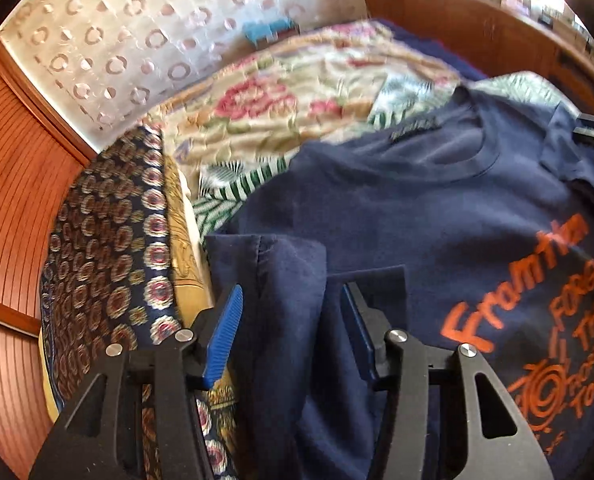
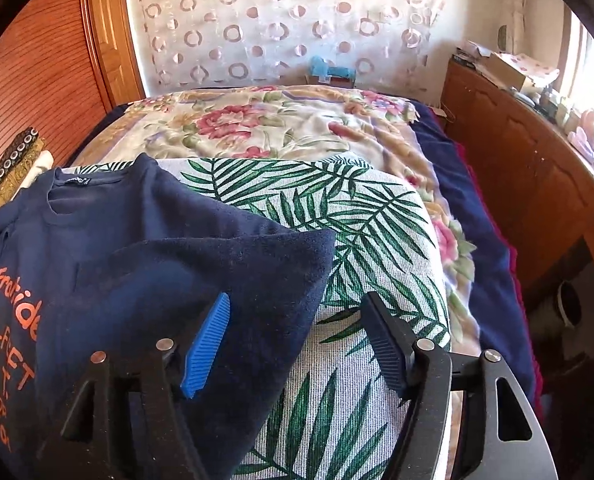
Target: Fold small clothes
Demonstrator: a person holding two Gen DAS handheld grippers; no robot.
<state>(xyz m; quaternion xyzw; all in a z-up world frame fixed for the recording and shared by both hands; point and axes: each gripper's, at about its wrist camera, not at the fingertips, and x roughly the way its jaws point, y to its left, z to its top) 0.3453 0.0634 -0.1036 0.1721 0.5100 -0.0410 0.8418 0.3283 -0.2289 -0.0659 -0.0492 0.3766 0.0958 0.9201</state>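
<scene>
A leaf-print cloth covers the near part of the bed, with a floral blanket behind it and a dark blue blanket along the right edge. A wooden dresser stands to the right, a ribbed wooden door to the left, and a circle-patterned curtain hangs behind. Patterned folded fabric lies beside the shirt on the left.

The navy shirt lies face up on the leaf cloth, collar toward the curtain, its long axis running from collar back toward the person. Orange lettering covers its chest (partly legible, "From the"). One sleeve is folded in over the body.

The left gripper stands half open astride the other sleeve; whether the pads press it cannot be told. The right gripper stands wide, holding nothing, over the folded sleeve's edge.
</scene>
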